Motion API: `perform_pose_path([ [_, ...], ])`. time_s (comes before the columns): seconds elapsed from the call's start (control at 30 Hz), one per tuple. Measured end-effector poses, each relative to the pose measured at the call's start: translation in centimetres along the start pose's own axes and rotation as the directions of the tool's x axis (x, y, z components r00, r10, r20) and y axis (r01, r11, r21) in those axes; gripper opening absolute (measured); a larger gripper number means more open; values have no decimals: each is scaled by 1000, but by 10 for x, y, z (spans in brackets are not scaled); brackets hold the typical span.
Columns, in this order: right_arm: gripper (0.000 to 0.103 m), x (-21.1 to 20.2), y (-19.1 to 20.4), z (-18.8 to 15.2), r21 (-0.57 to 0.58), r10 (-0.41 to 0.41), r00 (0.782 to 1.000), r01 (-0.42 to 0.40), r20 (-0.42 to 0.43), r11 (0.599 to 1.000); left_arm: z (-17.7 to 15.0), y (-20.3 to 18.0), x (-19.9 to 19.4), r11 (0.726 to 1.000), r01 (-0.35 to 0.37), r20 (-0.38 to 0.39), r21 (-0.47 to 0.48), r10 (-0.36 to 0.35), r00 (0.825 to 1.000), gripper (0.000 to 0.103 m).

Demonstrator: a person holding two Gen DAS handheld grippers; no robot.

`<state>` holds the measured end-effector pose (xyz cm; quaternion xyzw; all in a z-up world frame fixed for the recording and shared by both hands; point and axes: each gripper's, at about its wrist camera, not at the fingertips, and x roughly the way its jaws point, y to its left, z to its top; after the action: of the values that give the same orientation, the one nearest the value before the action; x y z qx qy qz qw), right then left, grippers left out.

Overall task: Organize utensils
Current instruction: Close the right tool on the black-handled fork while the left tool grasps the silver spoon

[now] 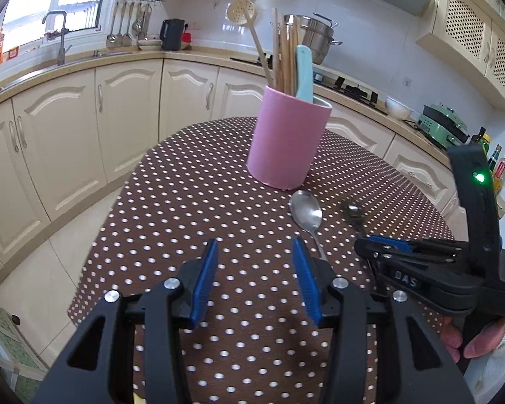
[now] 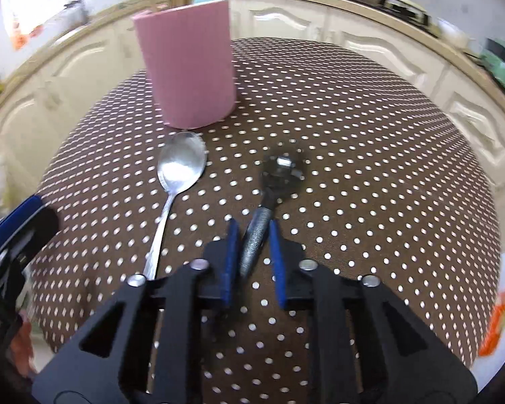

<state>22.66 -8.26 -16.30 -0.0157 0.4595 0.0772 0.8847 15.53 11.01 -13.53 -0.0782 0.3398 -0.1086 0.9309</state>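
Observation:
A pink utensil holder [image 1: 288, 138] stands on the dotted round table [image 1: 185, 195], holding chopsticks, a slotted wooden spoon and a teal utensil; it also shows in the right wrist view [image 2: 190, 64]. A silver spoon [image 1: 305, 214] lies just in front of it, also seen in the right wrist view [image 2: 181, 168]. My left gripper [image 1: 255, 252] is open and empty, left of the spoon's handle. My right gripper [image 2: 253, 227] is shut on the handle of a dark metal spoon [image 2: 281, 171], whose bowl is blurred; this gripper also shows in the left wrist view [image 1: 365, 244].
Cream kitchen cabinets [image 1: 67, 141] curve around the table. A sink tap [image 1: 62, 33], kettle [image 1: 172, 33], steel pot [image 1: 314, 38], white bowl [image 1: 398, 107] and green appliance [image 1: 442, 126] stand on the counter behind.

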Motion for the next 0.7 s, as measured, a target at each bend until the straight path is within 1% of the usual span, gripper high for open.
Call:
perform_pose_path([
  [0.07,12,-5,-15,-6,-3,63,998,-63,-3,998,0,-6,2,1000,14,-9,3,-14,1000,45],
  [0.13,12,-8,-29,-8,13,126,992,-126,-22,992,0,-16,4,999,28,-16,20,-28,999,45],
  [0.17,12,-9,-34,-9,20,141,990,-141,-29,990,-1,-19,6,999,31,-21,28,-30,999,46],
  [0.2,12,-10,-38,-10,22,147,988,-146,-35,989,-1,-24,8,999,34,-26,37,-33,999,47],
  [0.33,12,-16,-59,-16,12,124,991,-124,-41,992,-1,-44,17,996,43,-59,79,-39,998,48],
  [0.4,12,-20,-69,-21,16,111,993,-111,-35,994,-2,-55,23,993,17,-77,116,-8,997,48],
  [0.5,12,-21,-83,-27,27,117,993,-116,-32,993,-1,-68,31,989,-10,-97,150,25,995,48],
  [0.57,12,-24,-85,-30,27,120,992,-119,-30,993,3,-74,39,986,-54,-106,160,72,992,48],
  [0.7,12,-23,-88,-29,29,138,990,-137,-28,990,10,-77,57,979,-128,-150,159,152,977,48],
])
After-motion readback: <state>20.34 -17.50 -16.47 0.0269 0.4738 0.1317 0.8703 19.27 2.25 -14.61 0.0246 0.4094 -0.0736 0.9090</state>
